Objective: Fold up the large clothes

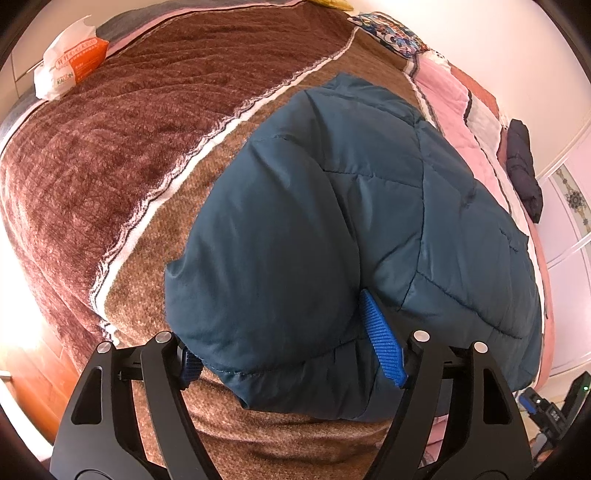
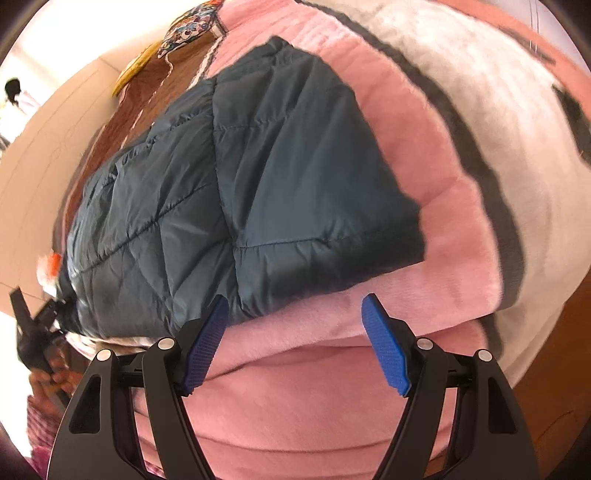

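Note:
A teal quilted puffer jacket (image 1: 332,221) lies folded on a brown blanket (image 1: 110,166) on a bed. My left gripper (image 1: 277,332) is at the jacket's near edge with its jaws wide. The puffy fold fills the gap between them. The right blue pad (image 1: 384,339) rests against a crease, and the left pad is mostly hidden under the hem. In the right wrist view the jacket (image 2: 258,184) lies partly on a pink blanket (image 2: 295,369). My right gripper (image 2: 295,301) stands open over that blanket with nothing between its pads, just short of the jacket's edge.
A white and orange plastic bag (image 1: 70,62) sits at the bed's far left corner. A dark garment (image 1: 522,170) lies at the right edge and a patterned cloth (image 1: 391,33) at the far end. Wooden floor (image 1: 33,369) shows on the left, and electronic devices (image 1: 546,406) at lower right.

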Motion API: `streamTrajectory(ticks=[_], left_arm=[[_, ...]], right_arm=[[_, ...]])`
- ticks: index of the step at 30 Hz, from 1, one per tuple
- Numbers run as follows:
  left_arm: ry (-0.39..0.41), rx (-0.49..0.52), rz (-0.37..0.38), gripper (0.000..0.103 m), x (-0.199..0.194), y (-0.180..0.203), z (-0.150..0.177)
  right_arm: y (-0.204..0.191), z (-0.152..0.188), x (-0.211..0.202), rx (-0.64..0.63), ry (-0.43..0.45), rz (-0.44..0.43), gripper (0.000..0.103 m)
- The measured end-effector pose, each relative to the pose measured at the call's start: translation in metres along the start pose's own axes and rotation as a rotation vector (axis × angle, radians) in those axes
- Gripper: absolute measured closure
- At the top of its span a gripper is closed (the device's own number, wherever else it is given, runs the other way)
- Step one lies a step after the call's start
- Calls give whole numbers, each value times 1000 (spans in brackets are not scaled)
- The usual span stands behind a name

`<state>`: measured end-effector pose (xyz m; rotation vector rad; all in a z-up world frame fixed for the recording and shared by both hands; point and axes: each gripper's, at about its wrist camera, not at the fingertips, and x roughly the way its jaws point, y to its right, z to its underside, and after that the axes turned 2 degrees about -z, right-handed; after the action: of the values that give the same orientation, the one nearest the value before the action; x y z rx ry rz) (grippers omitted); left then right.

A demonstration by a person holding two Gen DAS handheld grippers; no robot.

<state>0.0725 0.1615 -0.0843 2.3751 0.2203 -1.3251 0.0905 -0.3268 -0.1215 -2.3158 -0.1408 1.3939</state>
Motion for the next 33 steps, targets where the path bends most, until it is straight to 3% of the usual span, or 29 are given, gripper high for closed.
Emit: streamTrajectory(ticks=[3,4,6,11,19,26,33], left_arm=[[-2,0,1,29,0,-1,-1],[-2,0,2,29,0,-1,-2],[-1,2,1,29,1,-1,-2],[3,9,-2,29,0,0,-2],[6,24,9,29,-1,0,-3],[12,23,40,32,-1,-4,-3],[14,2,89,32,-3,-9,-8]], right_arm=[[-9,-1,-18,-44,41,26,32],[-13,-3,-26,-59,71,28,40],[-24,-9,-35,-96,107,19,43],[-85,-46,-34,-257,176,20,64],[-186,-102,41,-380,103,-94,95],[-237,-154,113,-342,35,-93,97],[-244,-178,192,-309,-96,30,101]])
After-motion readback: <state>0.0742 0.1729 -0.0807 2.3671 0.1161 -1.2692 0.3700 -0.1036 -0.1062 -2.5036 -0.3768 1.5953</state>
